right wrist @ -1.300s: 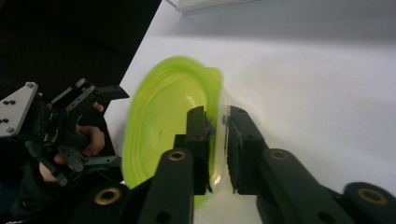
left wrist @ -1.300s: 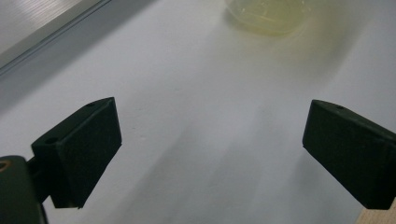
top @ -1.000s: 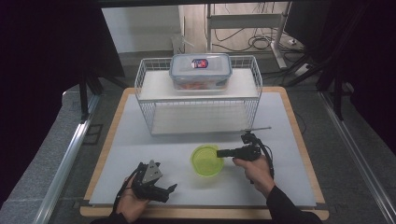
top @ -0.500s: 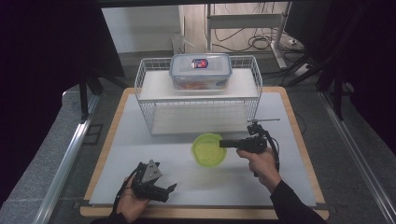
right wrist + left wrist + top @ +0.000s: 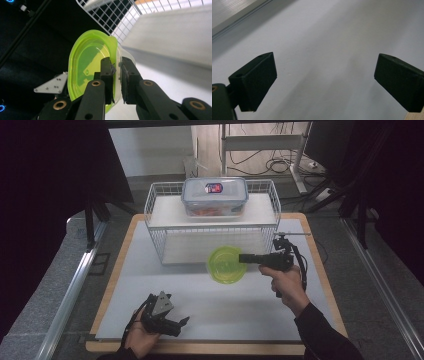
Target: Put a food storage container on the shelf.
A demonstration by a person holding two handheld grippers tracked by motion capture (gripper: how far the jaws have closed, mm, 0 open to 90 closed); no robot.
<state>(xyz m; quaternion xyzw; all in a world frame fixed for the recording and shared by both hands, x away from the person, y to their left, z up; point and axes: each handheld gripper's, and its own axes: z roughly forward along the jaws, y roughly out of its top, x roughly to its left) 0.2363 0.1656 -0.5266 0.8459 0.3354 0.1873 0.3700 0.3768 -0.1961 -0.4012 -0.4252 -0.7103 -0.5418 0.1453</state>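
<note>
White table [image 5: 165, 285] w/ wire rack [image 5: 150, 210] at the back; clear lidded box [image 5: 215, 196] sits on top of rack. Green bowl [image 5: 226, 264] is held above table, just in front of rack, rim pinched by right gripper [image 5: 243, 258]. Left gripper [image 5: 184, 322] rests low near front edge, jaws wide apart, nothing btw them.

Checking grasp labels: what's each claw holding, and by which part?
Right claw pinches the green lidded container at its rim edge. Left claw is open, holding nothing.
</note>
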